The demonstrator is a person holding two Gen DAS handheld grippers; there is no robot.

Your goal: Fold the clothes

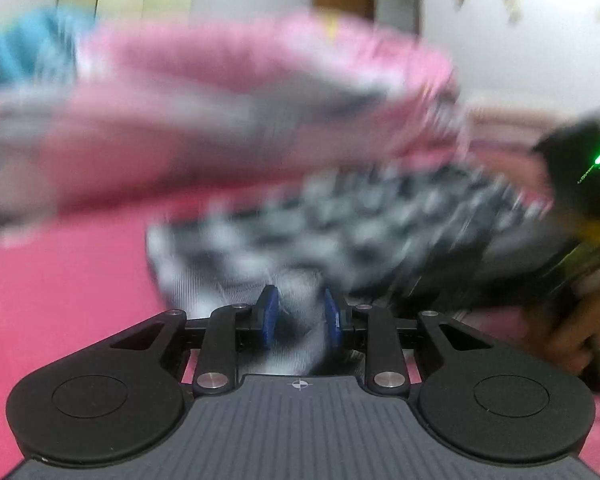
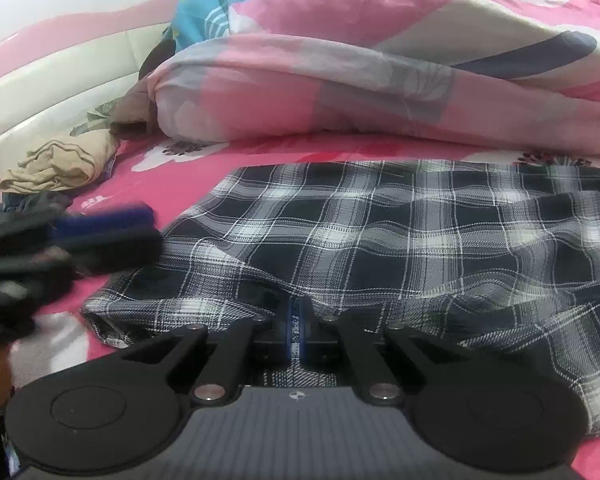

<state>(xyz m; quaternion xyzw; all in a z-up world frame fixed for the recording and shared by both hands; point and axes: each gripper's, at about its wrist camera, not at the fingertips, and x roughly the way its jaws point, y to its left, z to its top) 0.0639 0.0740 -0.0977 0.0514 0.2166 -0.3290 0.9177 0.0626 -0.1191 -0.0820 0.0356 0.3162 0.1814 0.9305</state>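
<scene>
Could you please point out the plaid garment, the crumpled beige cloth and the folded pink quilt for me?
plaid garment (image 2: 380, 240): right wrist view, on its flat middle.
beige cloth (image 2: 60, 168): right wrist view, on its bunched centre.
pink quilt (image 2: 340, 92): right wrist view, on its front roll.

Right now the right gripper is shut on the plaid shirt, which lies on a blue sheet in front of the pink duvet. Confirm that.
Not quite: the sheet is pink, not blue, as the right wrist view shows. The rest stands: the right gripper is shut on the plaid shirt's near edge, and the pink duvet lies behind it.
</scene>
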